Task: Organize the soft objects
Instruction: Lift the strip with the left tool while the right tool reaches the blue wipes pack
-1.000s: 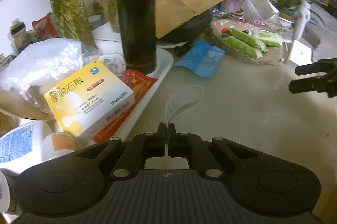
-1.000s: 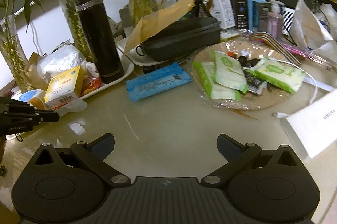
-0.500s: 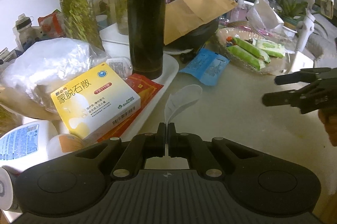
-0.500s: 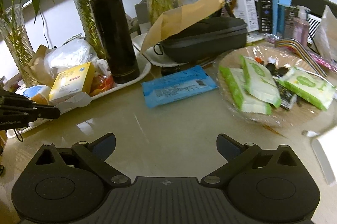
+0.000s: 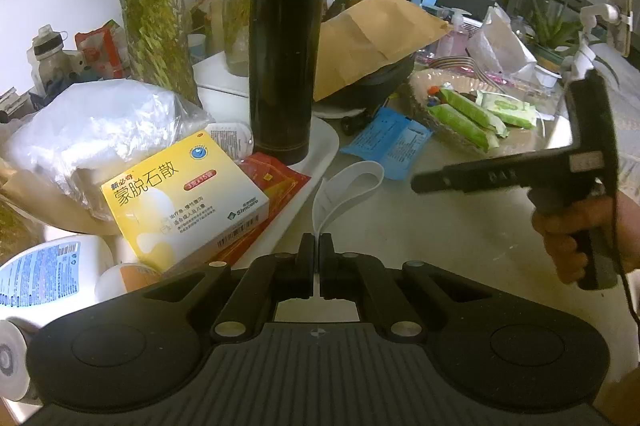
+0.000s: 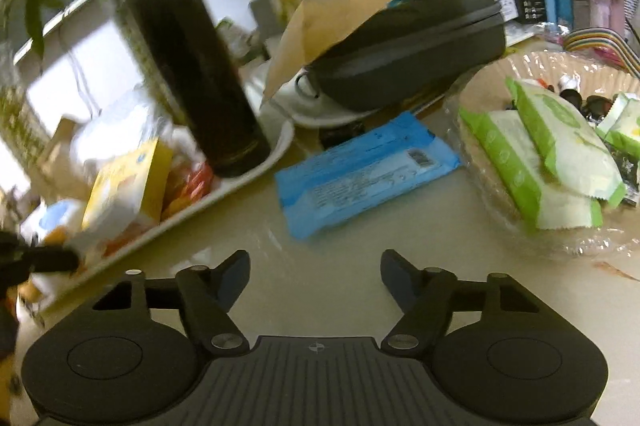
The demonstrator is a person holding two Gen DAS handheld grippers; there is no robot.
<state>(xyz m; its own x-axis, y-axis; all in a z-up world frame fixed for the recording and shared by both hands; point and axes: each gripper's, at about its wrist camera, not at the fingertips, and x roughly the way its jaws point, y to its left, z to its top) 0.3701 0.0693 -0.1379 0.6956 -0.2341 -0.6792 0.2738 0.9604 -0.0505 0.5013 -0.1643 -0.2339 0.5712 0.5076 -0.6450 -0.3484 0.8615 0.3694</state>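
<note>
My left gripper [image 5: 319, 242] is shut on a thin white strip [image 5: 348, 186] that loops up in front of it, beside the white tray. A blue soft pack [image 6: 360, 178] lies flat on the table just ahead of my right gripper [image 6: 315, 262]. Its jaws are closing with nothing between them. In the left wrist view the right gripper [image 5: 418, 182] comes in from the right, held by a hand [image 5: 576, 230], close to the blue pack [image 5: 384, 142]. Green wipe packs [image 6: 560, 138] lie in a film-covered basket [image 6: 472, 130] to the right.
A black flask [image 5: 284, 38], a yellow medicine box [image 5: 180, 198] and a plastic bag [image 5: 100, 130] crowd the white tray [image 5: 324, 146]. Behind the blue pack sits a black case [image 6: 420, 46] under a brown envelope [image 6: 360, 2]. Plant vases and boxes line the back.
The right gripper has come leftward and lower, close to the blue pack, and its jaws have narrowed. The left gripper keeps its hold on the white strip and has hardly moved.
</note>
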